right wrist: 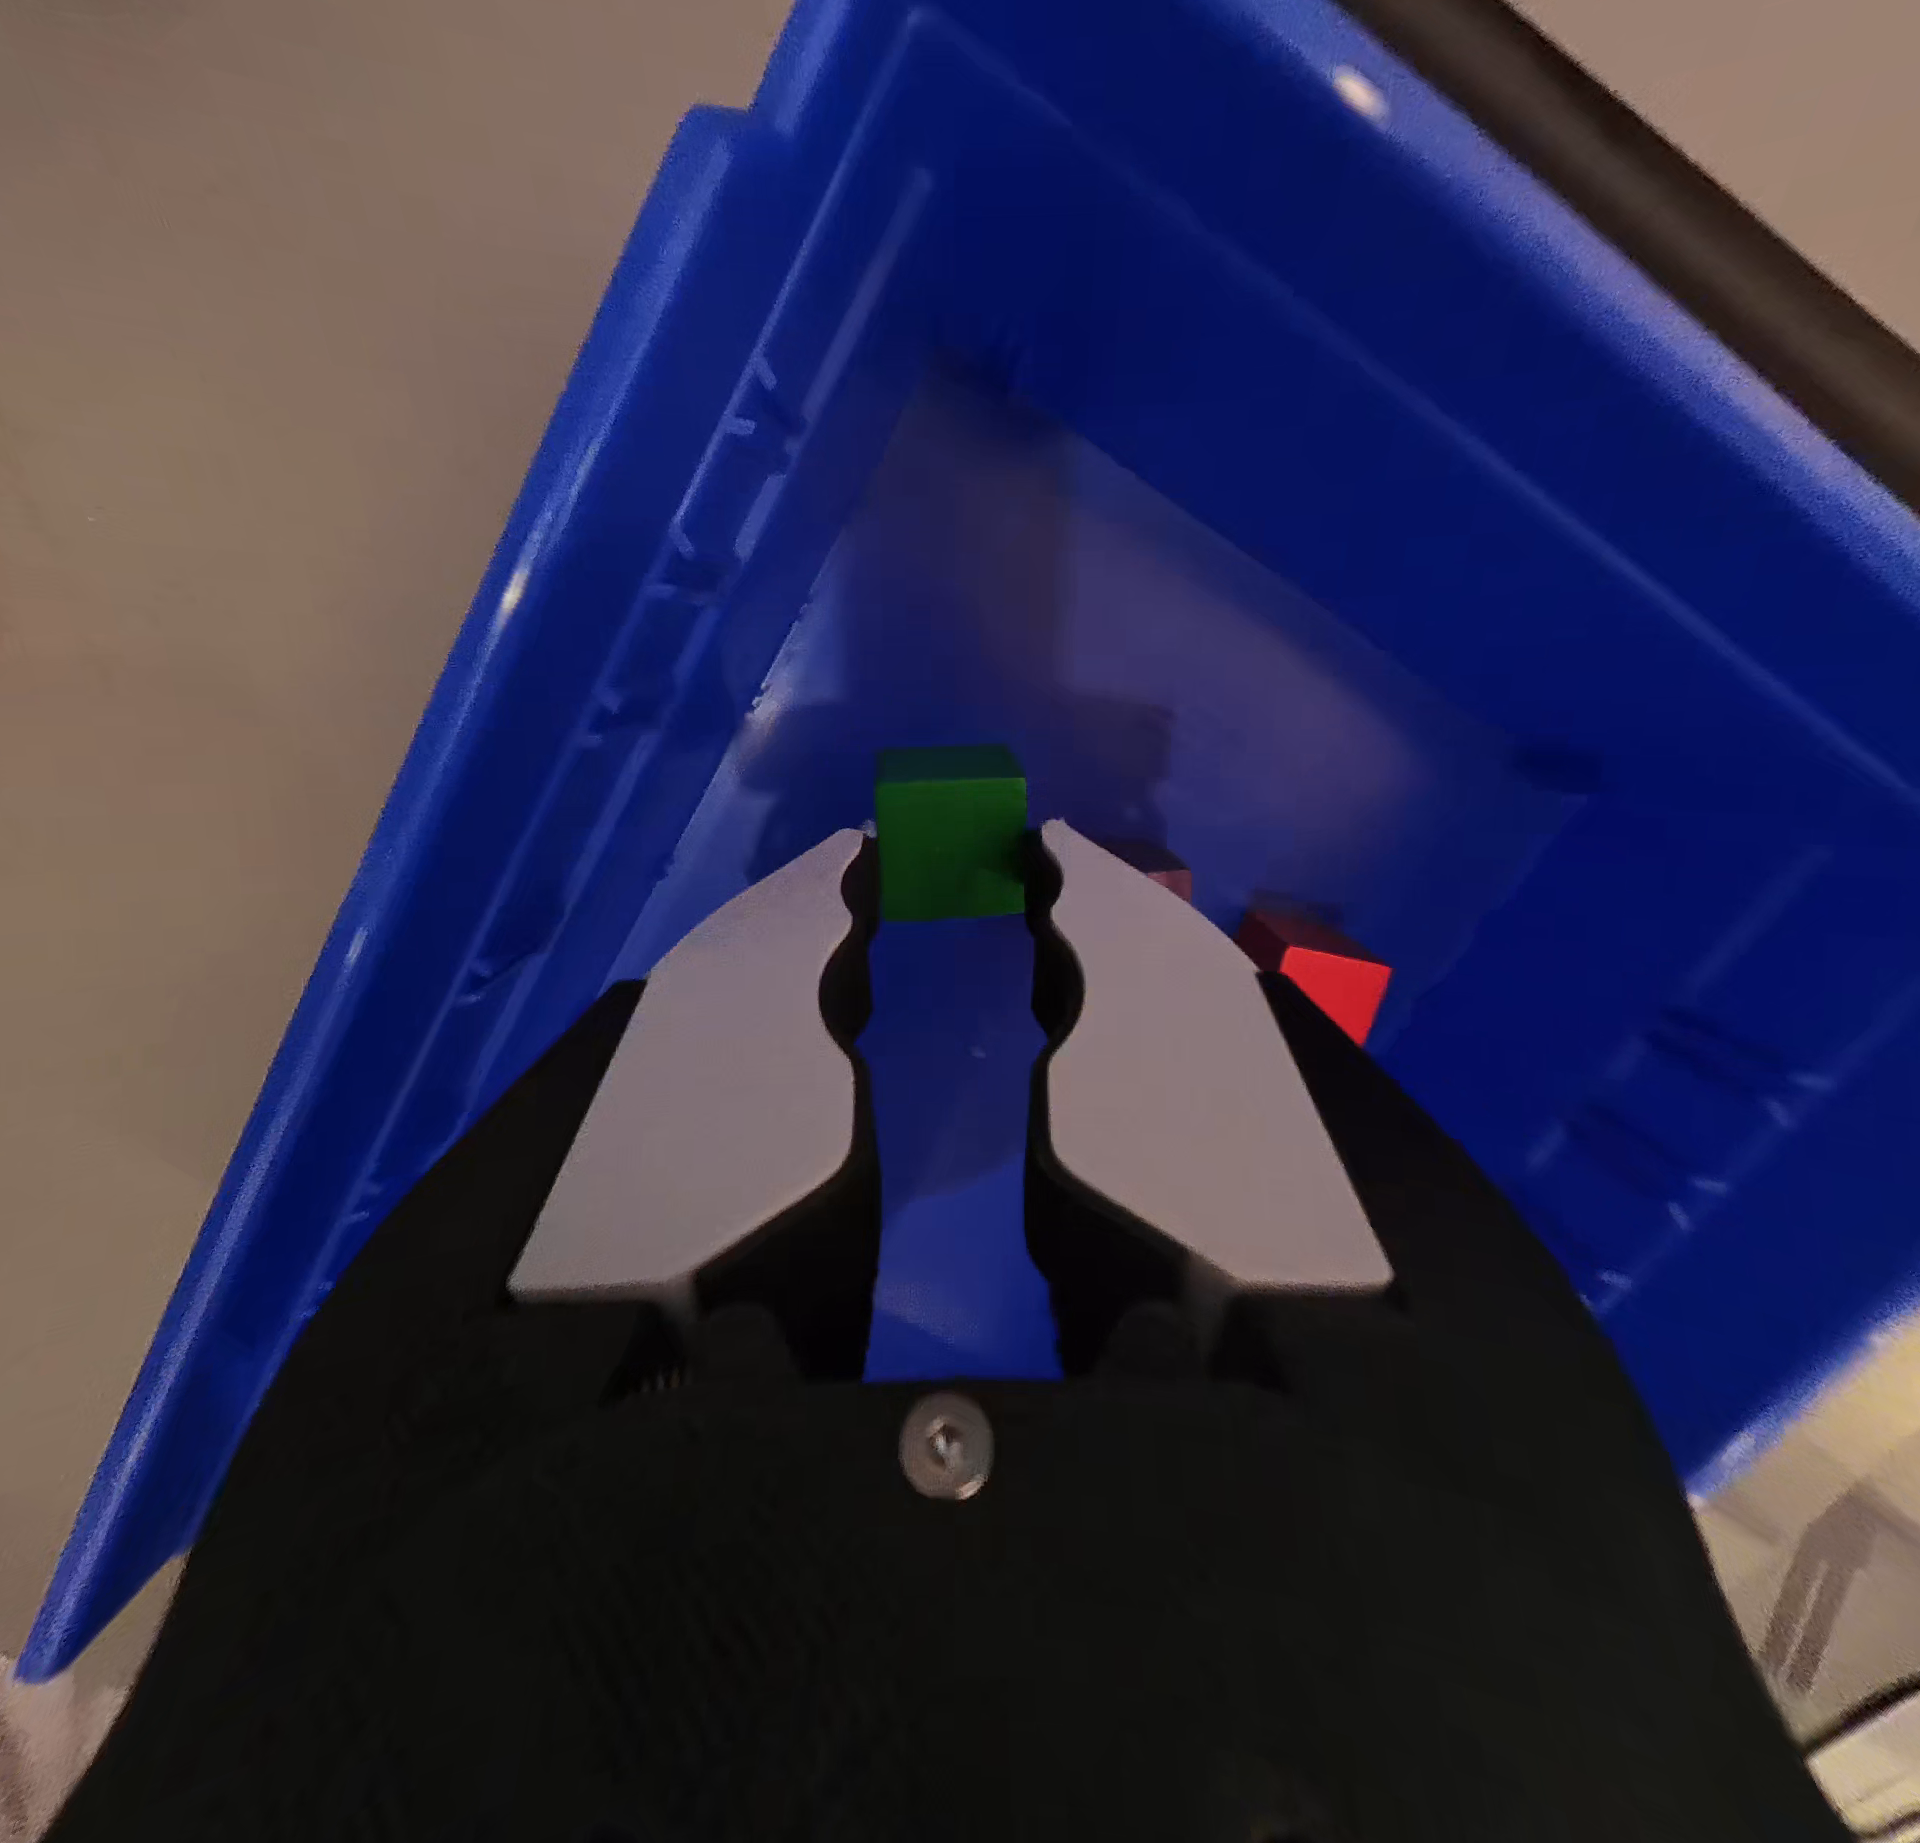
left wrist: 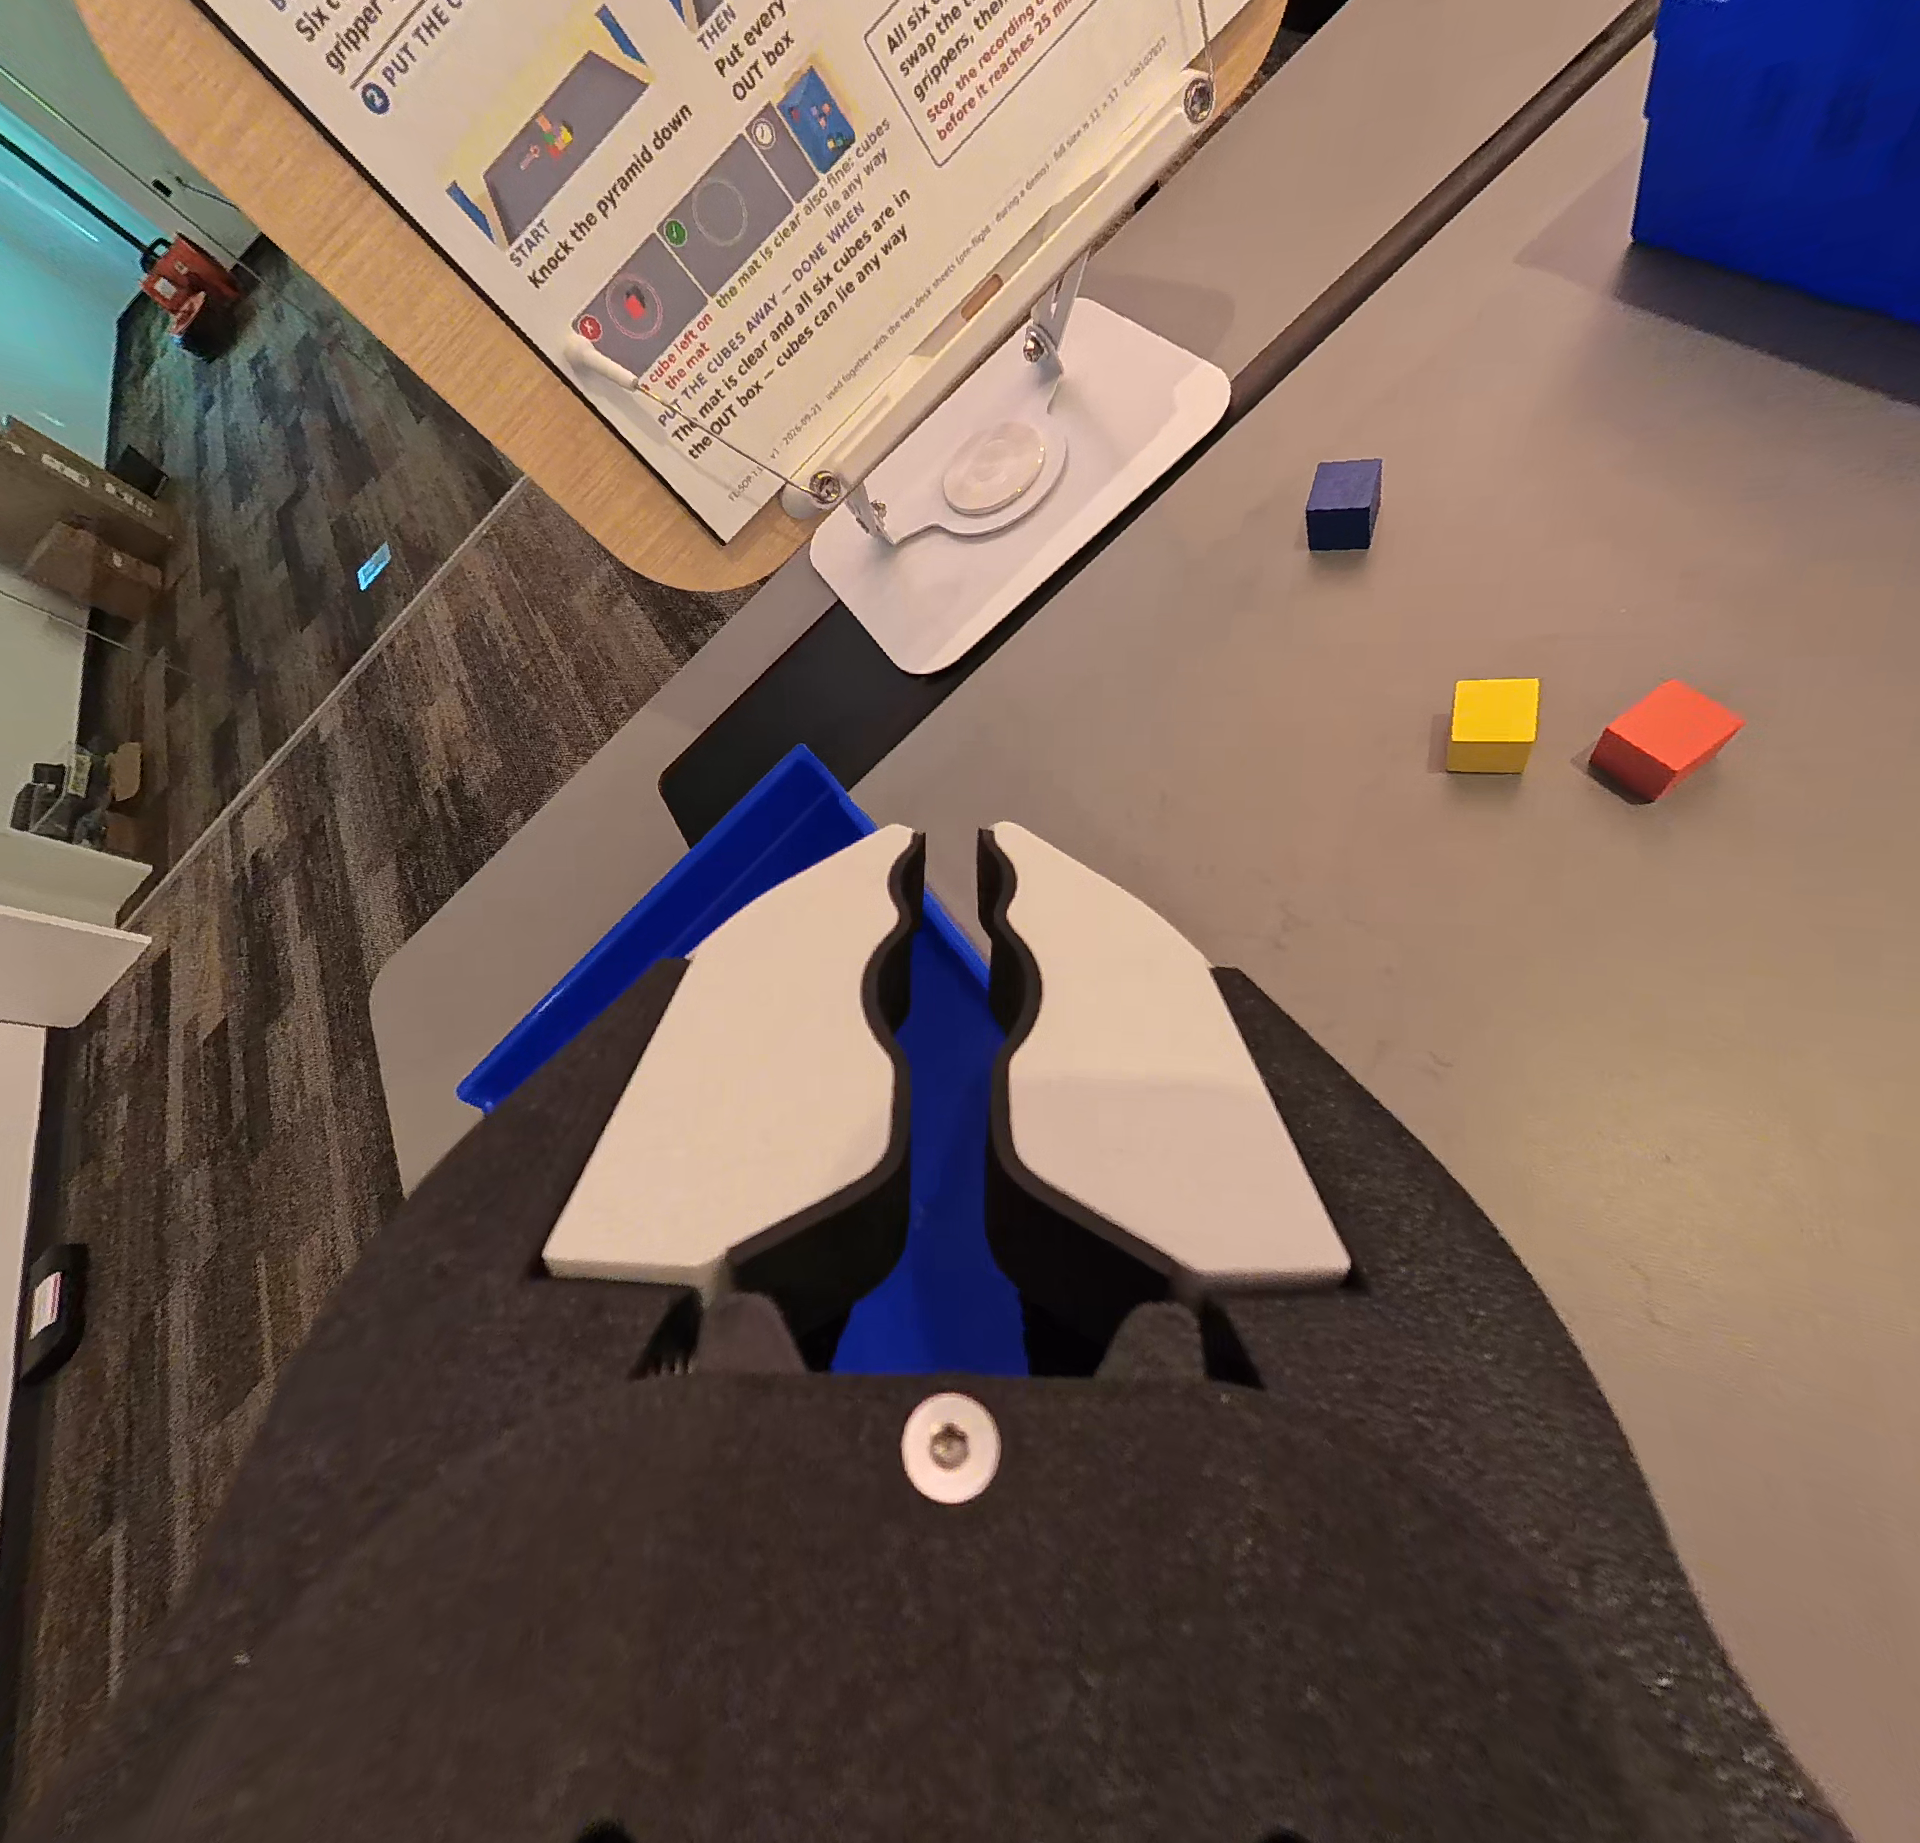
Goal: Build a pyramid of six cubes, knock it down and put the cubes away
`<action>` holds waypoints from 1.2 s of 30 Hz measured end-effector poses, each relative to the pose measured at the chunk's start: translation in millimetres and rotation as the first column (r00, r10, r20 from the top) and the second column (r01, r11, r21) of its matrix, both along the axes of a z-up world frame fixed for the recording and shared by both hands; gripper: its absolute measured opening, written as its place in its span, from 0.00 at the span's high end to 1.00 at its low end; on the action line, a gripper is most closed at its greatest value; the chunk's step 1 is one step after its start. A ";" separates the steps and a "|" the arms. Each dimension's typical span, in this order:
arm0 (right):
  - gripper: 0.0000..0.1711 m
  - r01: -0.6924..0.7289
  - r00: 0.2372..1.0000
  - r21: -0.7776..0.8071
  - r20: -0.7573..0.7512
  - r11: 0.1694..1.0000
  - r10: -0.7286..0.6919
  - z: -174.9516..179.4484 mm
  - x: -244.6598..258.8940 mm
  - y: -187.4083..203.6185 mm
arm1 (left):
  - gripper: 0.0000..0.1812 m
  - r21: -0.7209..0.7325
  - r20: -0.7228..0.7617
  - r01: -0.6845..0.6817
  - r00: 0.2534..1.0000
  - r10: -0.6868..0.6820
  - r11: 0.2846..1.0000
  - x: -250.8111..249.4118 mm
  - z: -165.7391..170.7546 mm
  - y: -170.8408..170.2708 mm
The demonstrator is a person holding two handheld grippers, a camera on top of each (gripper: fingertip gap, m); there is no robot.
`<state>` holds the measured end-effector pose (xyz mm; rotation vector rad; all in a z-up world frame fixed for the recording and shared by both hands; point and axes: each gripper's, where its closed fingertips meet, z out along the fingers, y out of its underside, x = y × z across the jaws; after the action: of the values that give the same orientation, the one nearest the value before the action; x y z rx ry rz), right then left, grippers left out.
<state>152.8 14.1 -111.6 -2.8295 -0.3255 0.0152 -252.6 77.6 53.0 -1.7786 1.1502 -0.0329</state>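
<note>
In the right wrist view my right gripper (right wrist: 951, 846) is shut on a green cube (right wrist: 948, 806) and holds it over the inside of a blue bin (right wrist: 582, 650). A red cube (right wrist: 1335, 983) lies in that bin, and a further cube shows partly behind my right finger. In the left wrist view my left gripper (left wrist: 948, 843) is shut but for a narrow gap and holds nothing. It hovers over the corner of another blue bin (left wrist: 727, 889). A dark blue cube (left wrist: 1343, 505), a yellow cube (left wrist: 1493, 725) and an orange-red cube (left wrist: 1665, 739) lie apart on the grey mat (left wrist: 1351, 1066).
A printed instruction sheet (left wrist: 727, 183) stands on a white stand (left wrist: 1018, 484) at the table's far edge. A blue bin (left wrist: 1787, 110) stands at the top right of the left wrist view. Beyond the table edge is carpeted floor (left wrist: 312, 598). Tip to tip, the grippers are about 45 cm apart.
</note>
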 end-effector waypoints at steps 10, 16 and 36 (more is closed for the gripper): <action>0.83 0.014 0.999 -0.107 0.046 0.994 -0.010 -27.9 3.5 1.6 | 0.95 -0.011 -0.012 0.004 1.000 -0.004 1.000 0.2 -3.2 0.3; 0.76 0.031 0.998 0.002 0.051 1.000 -0.031 2.5 6.8 8.6 | 0.95 -0.010 -0.007 -0.003 1.000 0.003 1.000 -3.8 -1.4 0.5; 0.77 -0.831 0.557 0.088 0.157 0.550 0.816 -26.4 -251.1 -18.3 | 0.95 -0.023 -0.036 -0.013 0.999 0.012 1.000 -6.0 -6.7 2.5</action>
<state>-98.3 -4.2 -138.1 -2.2421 -1.5896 0.0464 -258.6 80.2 46.3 -1.8135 1.1681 -0.0069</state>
